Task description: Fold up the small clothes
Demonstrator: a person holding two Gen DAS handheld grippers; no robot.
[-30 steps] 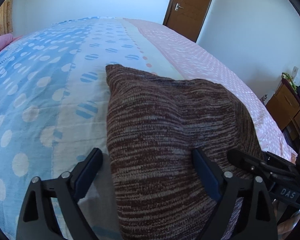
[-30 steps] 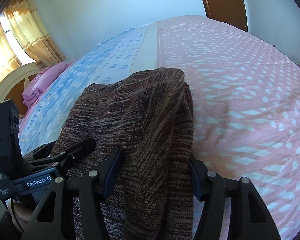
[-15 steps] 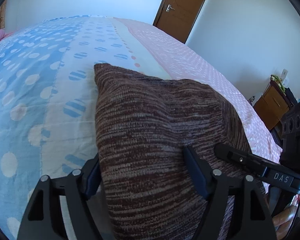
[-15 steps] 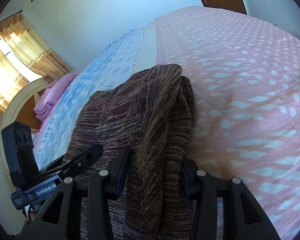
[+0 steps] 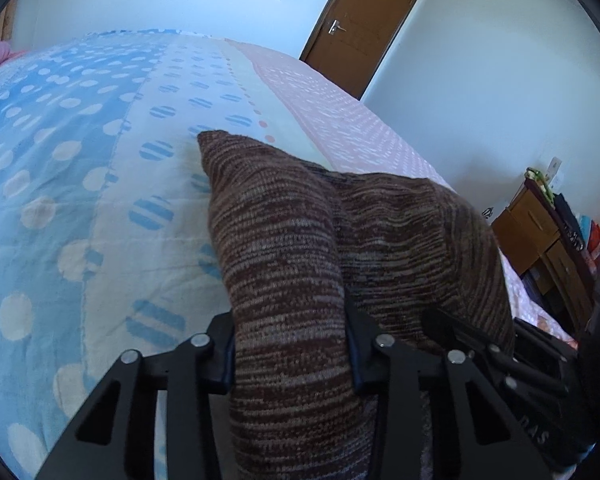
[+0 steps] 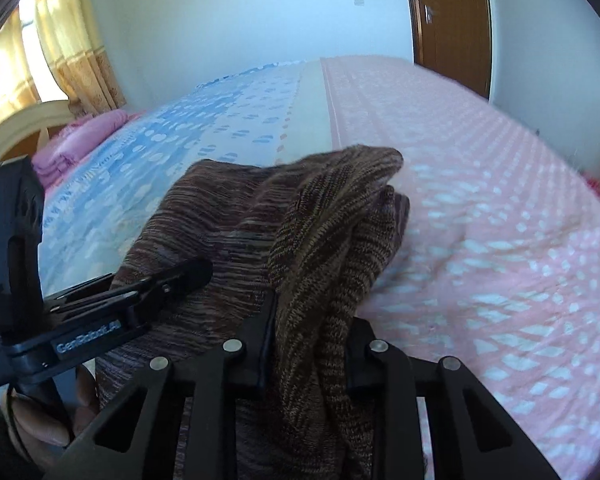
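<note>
A brown striped knit garment (image 5: 284, 248) lies near the front edge of the bed and also shows in the right wrist view (image 6: 228, 224). My left gripper (image 5: 290, 344) is shut on its left near edge, the knit bunched between the jaws. My right gripper (image 6: 310, 336) is shut on its right near edge, where the fabric hangs in folds. The left gripper also shows in the right wrist view (image 6: 188, 276), to the left. The right gripper shows in the left wrist view (image 5: 440, 320), to the right.
The bed has a sheet that is blue-dotted (image 5: 52, 152) on the left and pink (image 6: 500, 208) on the right. A pink blanket (image 6: 84, 136) lies by the headboard. A wooden door (image 5: 360, 28) and a wooden cabinet (image 5: 540, 232) stand beyond the bed.
Both grippers have closed from open onto the garment's near edge. The fabric has bunched and lifted between the jaws.
</note>
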